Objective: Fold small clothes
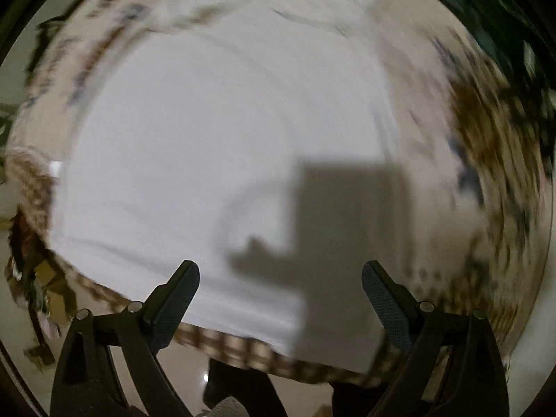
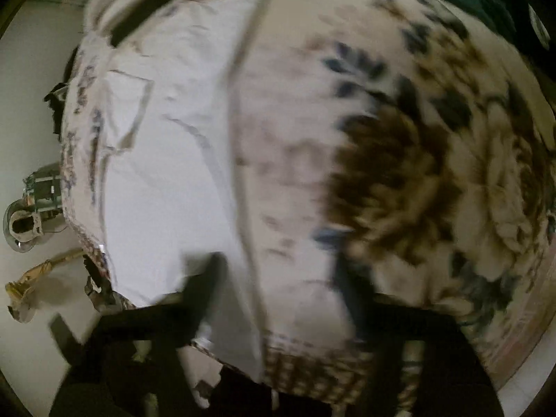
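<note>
A white garment point(image 1: 215, 146) lies spread flat on a patterned cloth point(image 1: 486, 146); its near hem runs between my fingers. My left gripper point(image 1: 280, 274) is open and empty, just above the hem, and its shadow falls on the fabric. In the right wrist view the same white garment point(image 2: 166, 173) lies at the left, with a stitched pocket point(image 2: 127, 109) and a long straight edge. My right gripper point(image 2: 278, 278) is blurred by motion, its fingers wide apart above the garment's right edge, holding nothing.
The floral cloth point(image 2: 434, 160) covers the surface, with a checked border point(image 2: 312, 375) at the near edge. Pale floor lies to the left with a brown crumpled object point(image 2: 31, 285) and a round device point(image 2: 21, 222). A dark strap-like item point(image 2: 149, 3) lies at the top.
</note>
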Action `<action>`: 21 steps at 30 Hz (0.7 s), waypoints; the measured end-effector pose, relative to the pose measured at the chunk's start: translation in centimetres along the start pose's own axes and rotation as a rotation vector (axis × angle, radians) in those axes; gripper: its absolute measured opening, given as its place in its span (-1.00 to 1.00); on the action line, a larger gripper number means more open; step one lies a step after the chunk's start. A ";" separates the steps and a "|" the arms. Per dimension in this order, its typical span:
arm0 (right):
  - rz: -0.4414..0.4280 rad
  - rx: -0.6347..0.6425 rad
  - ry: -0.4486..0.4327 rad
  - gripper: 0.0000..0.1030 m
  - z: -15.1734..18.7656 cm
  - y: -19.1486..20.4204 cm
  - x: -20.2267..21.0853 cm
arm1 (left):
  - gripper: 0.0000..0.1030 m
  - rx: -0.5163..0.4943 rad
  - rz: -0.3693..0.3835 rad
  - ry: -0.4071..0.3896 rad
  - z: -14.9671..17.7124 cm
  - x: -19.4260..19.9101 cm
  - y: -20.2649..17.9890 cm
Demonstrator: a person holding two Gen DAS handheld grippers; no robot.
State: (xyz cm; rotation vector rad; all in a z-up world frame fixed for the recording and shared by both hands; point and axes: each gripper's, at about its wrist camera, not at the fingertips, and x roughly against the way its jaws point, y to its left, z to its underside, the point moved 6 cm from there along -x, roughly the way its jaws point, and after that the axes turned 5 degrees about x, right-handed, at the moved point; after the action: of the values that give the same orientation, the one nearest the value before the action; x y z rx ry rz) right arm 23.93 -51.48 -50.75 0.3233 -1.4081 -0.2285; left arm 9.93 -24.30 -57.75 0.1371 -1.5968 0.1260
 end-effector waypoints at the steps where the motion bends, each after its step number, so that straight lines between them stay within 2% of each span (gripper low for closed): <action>1: 0.012 -0.015 0.005 -0.16 -0.3 -1.6 -0.1 | 0.86 -0.026 0.013 0.022 0.7 -1.0 -1.3; 3: 0.001 -0.023 0.007 -0.17 -1.1 -3.1 -0.3 | 0.86 -0.059 0.049 0.054 1.6 -2.8 -3.4; 8: -0.139 -0.103 -0.015 -0.10 -6.7 -4.4 -1.6 | 0.83 -0.127 0.079 0.075 2.3 -6.4 -6.6; 10: -0.169 -0.115 -0.044 -0.09 -9.7 -4.1 -2.3 | 0.56 -0.142 0.073 0.078 2.1 -7.7 -6.9; 11: -0.186 -0.115 -0.054 -0.08 -11.6 -3.8 -2.8 | 0.34 -0.144 0.076 0.072 1.8 -8.1 -6.8; 13: -0.221 -0.118 -0.057 -0.08 -14.8 -2.9 -3.8 | -0.33 -0.124 0.100 0.039 1.1 -8.1 -6.2; 14: -0.241 -0.118 -0.058 -0.08 -17.0 -2.4 -4.6 | -0.91 -0.107 0.113 0.018 0.6 -7.8 -5.6; 18: -0.303 -0.165 -0.058 0.09 -23.2 -1.2 -7.2 | -0.98 -0.038 0.178 -0.033 -0.5 -6.6 -3.0; 21: -0.357 -0.233 -0.058 0.09 -26.3 -0.6 -9.1 | -0.99 0.003 0.204 -0.064 -1.3 -5.0 -1.0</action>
State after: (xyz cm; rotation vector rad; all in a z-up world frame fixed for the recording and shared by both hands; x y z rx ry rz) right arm 48.56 -46.62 -62.80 0.3755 -1.3579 -0.6940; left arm 11.49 -25.06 -62.71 -0.0202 -1.6727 0.2849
